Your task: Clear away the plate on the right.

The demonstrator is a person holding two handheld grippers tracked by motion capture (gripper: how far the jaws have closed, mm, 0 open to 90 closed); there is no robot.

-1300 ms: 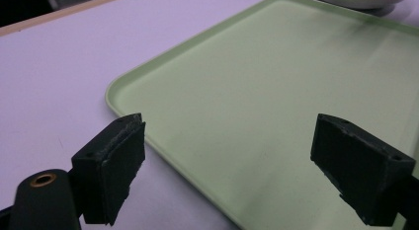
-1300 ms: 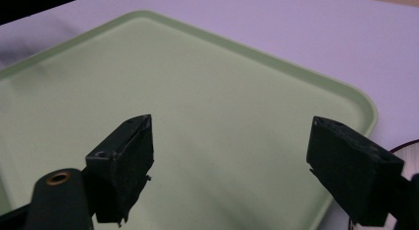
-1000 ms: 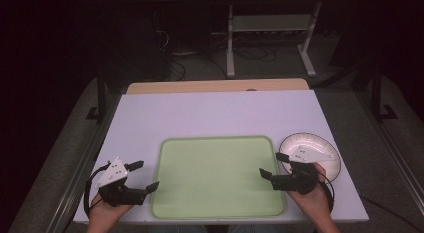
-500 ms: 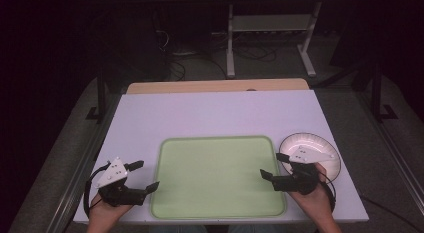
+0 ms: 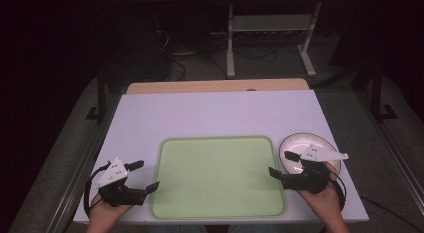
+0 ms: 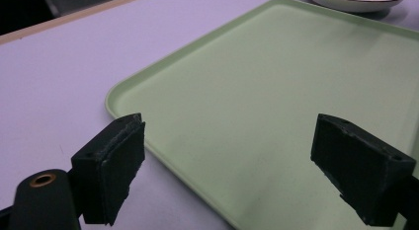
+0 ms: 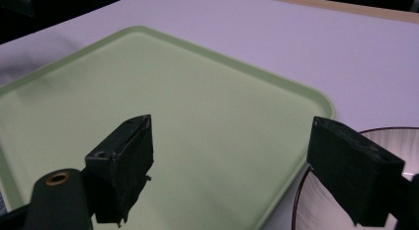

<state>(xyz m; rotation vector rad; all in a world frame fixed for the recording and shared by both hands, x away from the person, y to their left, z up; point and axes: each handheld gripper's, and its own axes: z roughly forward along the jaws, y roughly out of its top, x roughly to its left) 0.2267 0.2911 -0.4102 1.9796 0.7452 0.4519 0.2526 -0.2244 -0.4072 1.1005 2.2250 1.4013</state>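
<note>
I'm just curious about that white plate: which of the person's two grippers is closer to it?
Right. The right gripper hangs at the plate's near edge, partly over it. The left gripper sits across the green tray, by its far side.

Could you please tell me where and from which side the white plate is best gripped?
Take the plate by its thin raised rim, from the near right, where the right gripper already hovers open. It lies flat beside the green tray, so that tray side looks cramped.
</note>
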